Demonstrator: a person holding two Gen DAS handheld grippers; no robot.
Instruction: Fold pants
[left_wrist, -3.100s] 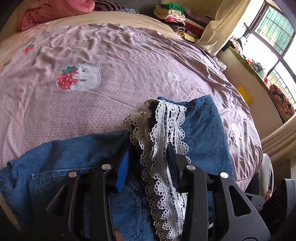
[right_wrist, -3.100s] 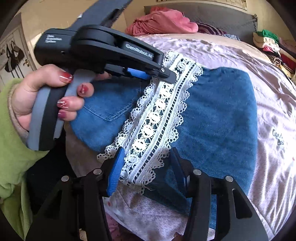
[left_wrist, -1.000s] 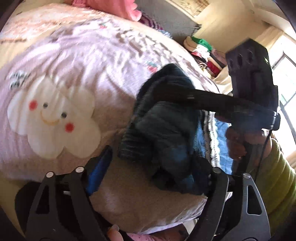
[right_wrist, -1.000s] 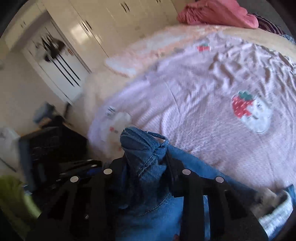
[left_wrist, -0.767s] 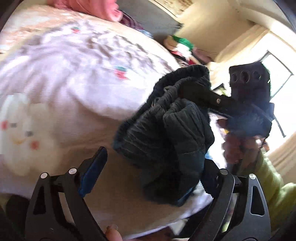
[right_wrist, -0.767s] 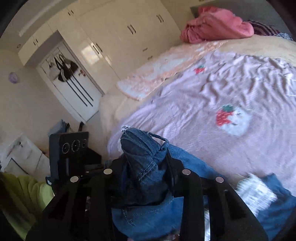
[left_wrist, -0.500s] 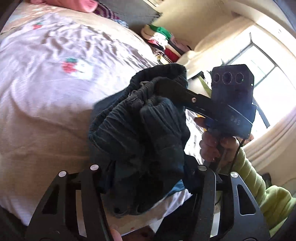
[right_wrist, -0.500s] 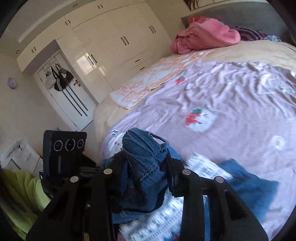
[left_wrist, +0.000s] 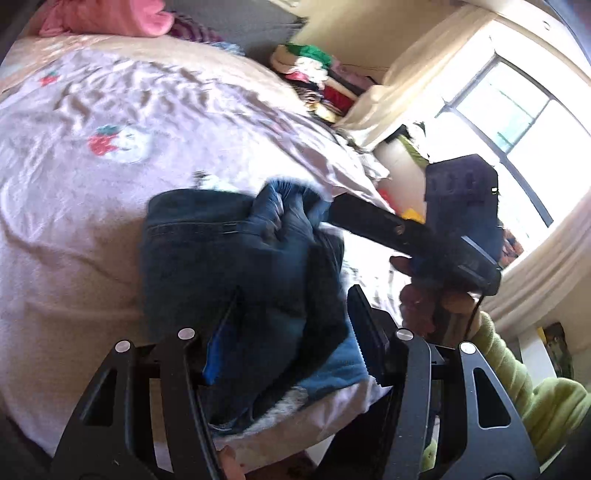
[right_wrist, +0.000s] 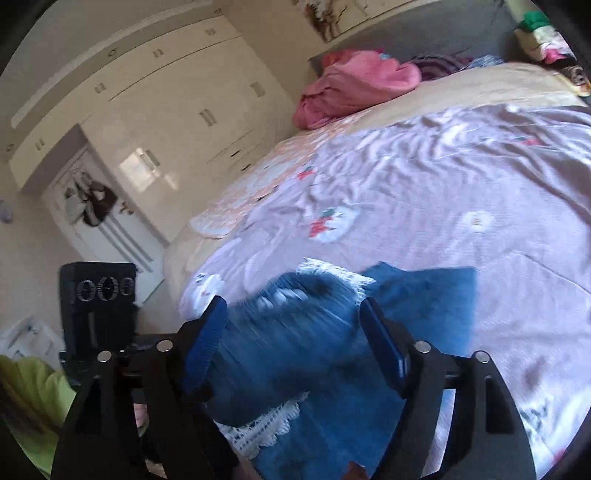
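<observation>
Both grippers, left (left_wrist: 291, 325) and right (right_wrist: 291, 343), have just opened their jaws, dropping the pants (right_wrist: 417, 295) onto the bed (right_wrist: 443, 177). The fold looks laid (lace trim peeking out underneath).

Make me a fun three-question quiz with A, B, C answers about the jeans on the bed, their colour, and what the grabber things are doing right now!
1. Where do the jeans lie?
A. on the floor
B. on the pink bedspread
C. in the wardrobe

2. What colour is the lace trim on the jeans?
A. white
B. red
C. black

3. How do the fingers of the right gripper stand?
A. clamped shut
B. spread apart
C. hidden

Answers: 1 B, the denim rests on the bedspread near its edge. 2 A, the lace edging looks white against the blue. 3 B, the right wrist view shows a wide gap between its blue pads, with blurred denim between them.
</observation>
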